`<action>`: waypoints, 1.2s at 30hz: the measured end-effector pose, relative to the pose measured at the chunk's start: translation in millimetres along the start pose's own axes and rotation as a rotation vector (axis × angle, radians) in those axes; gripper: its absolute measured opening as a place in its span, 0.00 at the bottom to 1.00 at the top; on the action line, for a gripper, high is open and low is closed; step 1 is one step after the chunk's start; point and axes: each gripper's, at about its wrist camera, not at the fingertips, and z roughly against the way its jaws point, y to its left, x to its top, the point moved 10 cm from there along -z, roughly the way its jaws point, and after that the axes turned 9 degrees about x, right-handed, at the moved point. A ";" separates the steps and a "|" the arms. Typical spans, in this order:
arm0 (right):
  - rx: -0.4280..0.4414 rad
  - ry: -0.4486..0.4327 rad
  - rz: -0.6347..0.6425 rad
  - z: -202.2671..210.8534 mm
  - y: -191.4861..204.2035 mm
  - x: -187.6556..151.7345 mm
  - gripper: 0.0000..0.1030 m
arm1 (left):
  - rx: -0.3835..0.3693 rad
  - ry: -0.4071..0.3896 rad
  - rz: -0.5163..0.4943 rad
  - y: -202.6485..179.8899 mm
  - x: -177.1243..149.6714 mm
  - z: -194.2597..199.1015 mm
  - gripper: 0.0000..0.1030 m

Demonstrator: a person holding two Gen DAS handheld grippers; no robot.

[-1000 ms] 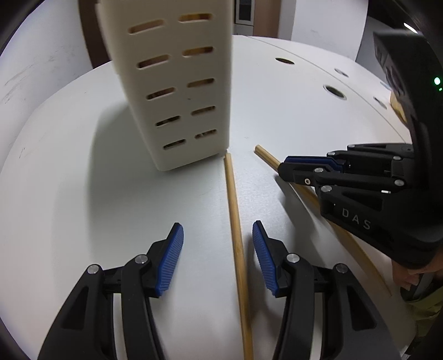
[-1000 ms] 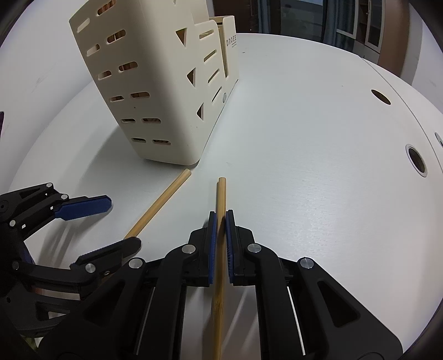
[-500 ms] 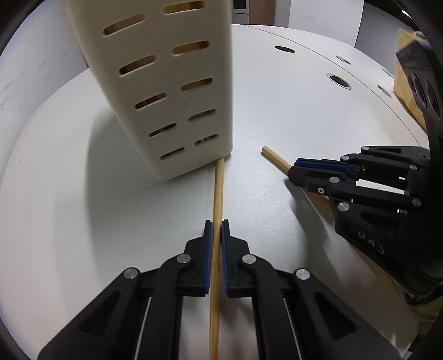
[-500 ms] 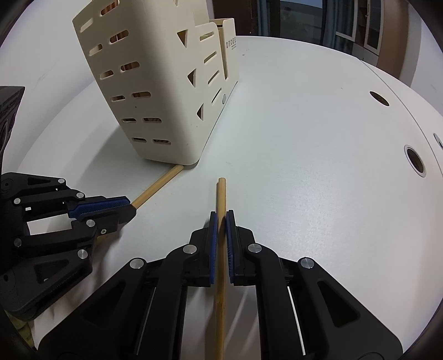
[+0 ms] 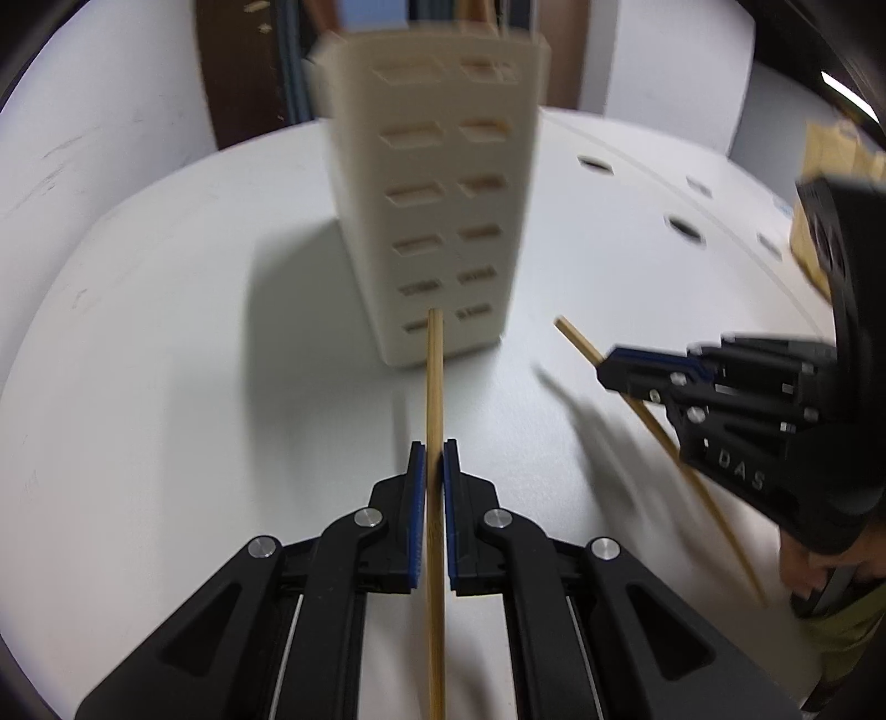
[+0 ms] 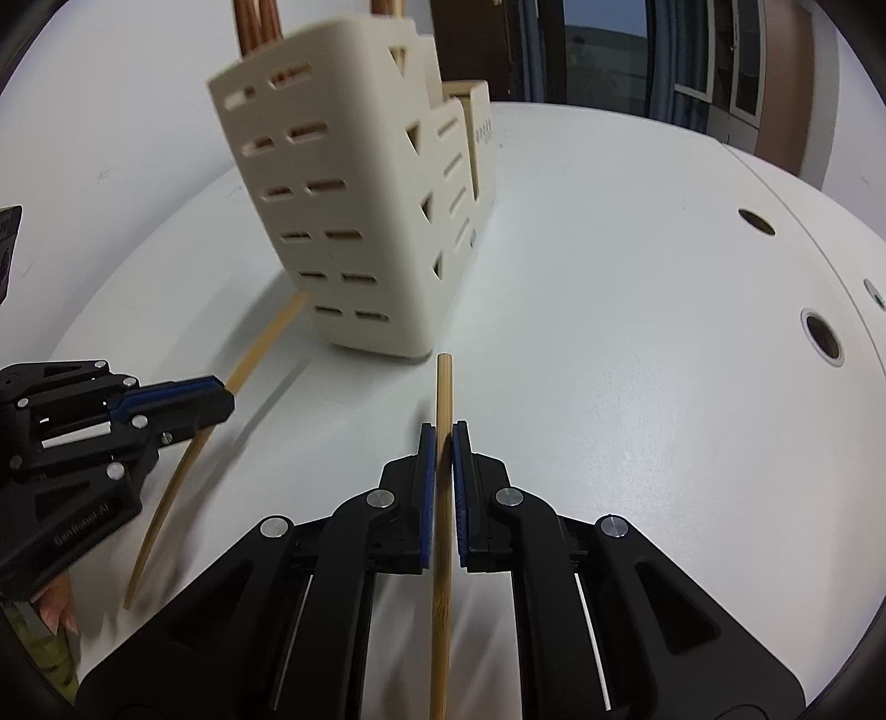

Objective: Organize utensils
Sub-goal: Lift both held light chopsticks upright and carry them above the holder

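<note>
Left wrist view: we start nearest the lens and work outward.
Left gripper (image 5: 434, 471): pads clamped on the left chopstick (image 5: 433, 387); a second ago they stood apart with the stick lying flat between them.
Left chopstick: runs from 6 o'clock up toward 12, tip in front of the caddy's lowest slots; it looks lifted off the table now, shadow apart from it.
Right gripper (image 6: 444, 448): pads clamped on the right chopstick (image 6: 443, 399), same as a second ago; seen at 3 o'clock in the left view.
Right chopstick: points to 12 o'clock, tip just short of the caddy's near corner; its shadow on the table suggests it is raised too.
Change meaning: we judge both sticks are now gripped and coming up, so pickup is done and the drop into the caddy is next.
Caddy (image 6: 354, 221): cream slotted holder at 12 o'clock, upright, other wooden utensils (image 6: 260, 27) already standing in its tall compartment.
Table (image 6: 637, 360): white, bare to 2 o'clock of the caddy; cable holes (image 6: 822, 338) near the 3 o'clock edge.
Room to move: we see open space above the caddy; the grippers sit near each other, so the trailing stick ends could cross.
Blur: both views smeared, contact of tips with the caddy cannot be told.
</note>
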 end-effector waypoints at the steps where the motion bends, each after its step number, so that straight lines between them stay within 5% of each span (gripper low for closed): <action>1: 0.003 -0.015 0.005 3.8 3.3 1.2 0.05 | 0.002 -0.018 0.012 2.6 2.5 4.1 0.06; 16: 0.045 -0.245 0.086 73.6 39.4 41.0 0.05 | -0.014 -0.306 0.183 36.1 46.3 74.4 0.06; 36: 0.053 -0.456 0.148 134.4 64.4 115.9 0.05 | 0.041 -0.486 0.160 34.0 105.9 132.8 0.06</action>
